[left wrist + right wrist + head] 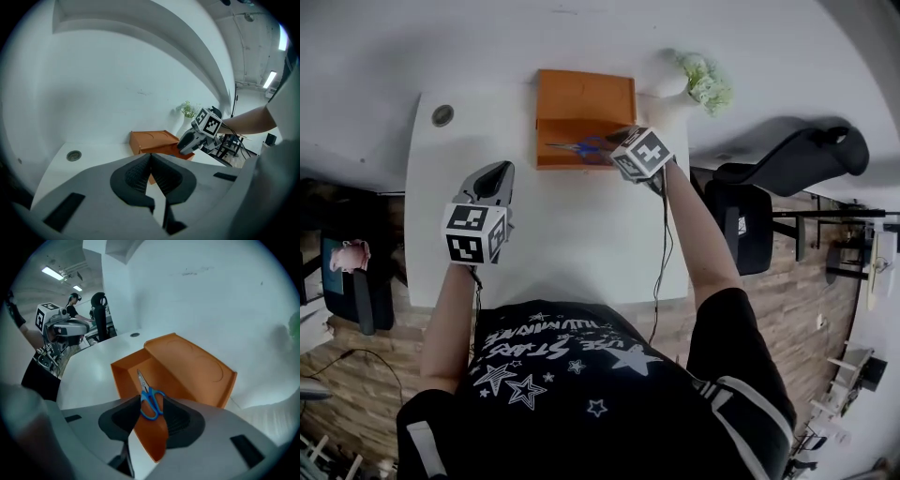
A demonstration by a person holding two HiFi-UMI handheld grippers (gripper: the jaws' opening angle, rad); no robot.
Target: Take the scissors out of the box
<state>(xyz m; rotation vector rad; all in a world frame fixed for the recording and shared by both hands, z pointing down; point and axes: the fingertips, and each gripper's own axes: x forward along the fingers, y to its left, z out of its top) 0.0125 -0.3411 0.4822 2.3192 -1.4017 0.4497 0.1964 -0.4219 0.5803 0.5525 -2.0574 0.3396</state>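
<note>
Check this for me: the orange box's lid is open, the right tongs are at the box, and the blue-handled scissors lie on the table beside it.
Wrong on one point: the blue-handled scissors lie inside the orange box, not on the table beside it, as the right gripper view shows. The lid is open and the right tongs are at the box.

In the head view my right hand-held gripper point(617, 145) covers part of the scissors point(570, 146), at the handles. In its own view my left hand-held gripper point(150, 158) blocks the lower part of the box point(152, 139) (scissors indiscernible there).
</note>
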